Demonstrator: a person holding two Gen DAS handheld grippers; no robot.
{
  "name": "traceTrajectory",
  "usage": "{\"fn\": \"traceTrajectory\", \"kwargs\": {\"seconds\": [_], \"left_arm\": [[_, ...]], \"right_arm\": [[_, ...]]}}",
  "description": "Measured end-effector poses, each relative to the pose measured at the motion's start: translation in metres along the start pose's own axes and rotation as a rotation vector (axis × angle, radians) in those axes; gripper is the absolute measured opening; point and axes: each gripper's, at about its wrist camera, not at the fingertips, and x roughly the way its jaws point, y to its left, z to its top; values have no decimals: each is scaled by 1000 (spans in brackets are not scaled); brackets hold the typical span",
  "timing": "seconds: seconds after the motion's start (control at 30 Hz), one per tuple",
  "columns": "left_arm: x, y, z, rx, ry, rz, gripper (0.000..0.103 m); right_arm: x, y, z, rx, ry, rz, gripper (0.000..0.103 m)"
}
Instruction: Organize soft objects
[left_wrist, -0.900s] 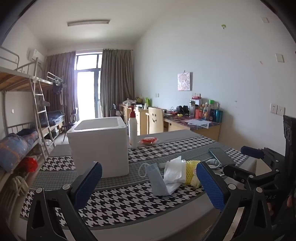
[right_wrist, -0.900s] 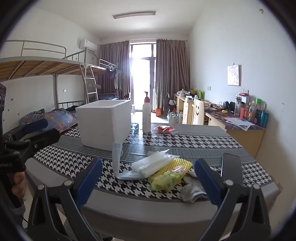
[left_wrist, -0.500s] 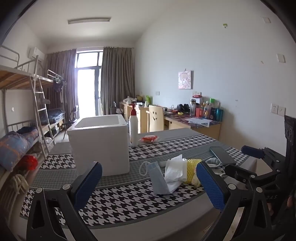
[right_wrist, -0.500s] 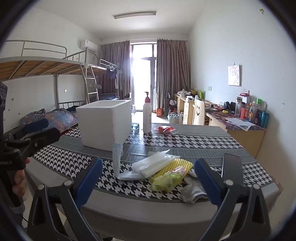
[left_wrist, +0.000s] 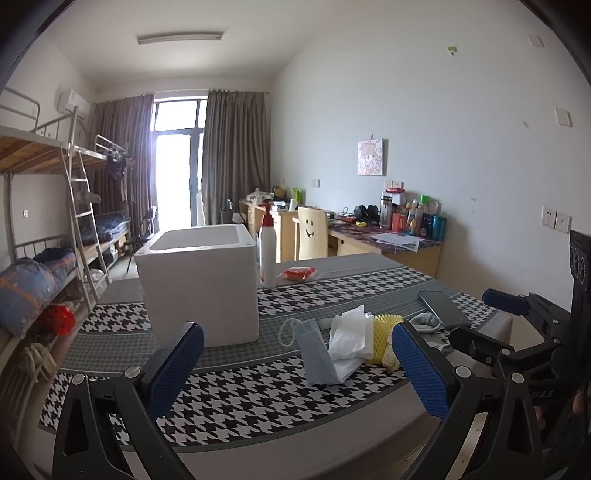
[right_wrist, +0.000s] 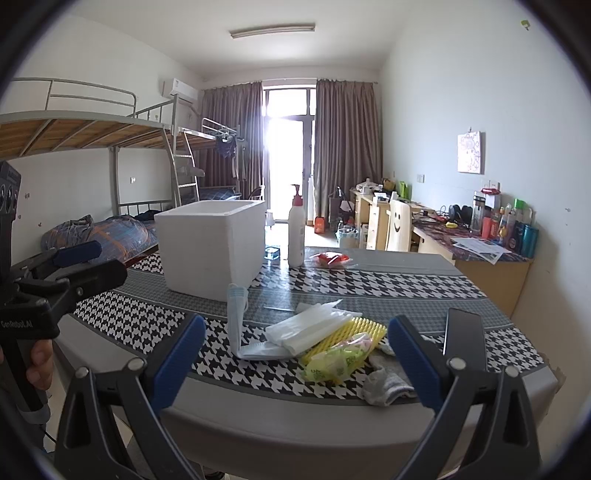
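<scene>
You are at the very start: both tools hang short of the table edge and nothing has been picked up. Your left gripper (left_wrist: 297, 363) stands spread wide with nothing between its blue pads, and your right gripper (right_wrist: 295, 352) is likewise splayed and empty. The soft things sit in one loose heap just ahead of and between the right gripper's fingers: a pale blue folded face mask (right_wrist: 236, 314) with one half standing up, a crumpled clear plastic bag (right_wrist: 314, 326) lying against it, a yellow foam net sleeve (right_wrist: 354, 330) over a greenish wrapper, and a grey sock (right_wrist: 384, 380) nearest you, beside a black phone (right_wrist: 463, 332) that is not soft and should stay put. The open white foam box (left_wrist: 201, 280) stands ahead and to the left of the left gripper, well apart from the heap, and looks like the likely place to put them. Your next move probably calls for easing one gripper forward and down over a single item, perhaps the upright mask, then closing gently so the neighbours are not dragged along.
</scene>
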Motion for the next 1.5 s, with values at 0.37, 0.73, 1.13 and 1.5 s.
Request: {"fn": "traceTrajectory", "kwargs": {"seconds": [0.37, 0.73, 1.13, 1.5], "left_arm": [[1, -1, 0, 4, 2, -5, 102], [7, 1, -1, 6, 19, 1, 102], [18, 3, 3, -9, 25, -13, 102], [42, -1, 6, -5, 85, -12, 102]], "right_arm": [[-1, 0, 0, 1, 3, -1, 101], [2, 1, 0, 2, 12, 2, 101], [12, -6, 1, 10, 21, 7, 101], [23, -17, 3, 29, 41, -6, 101]]}}
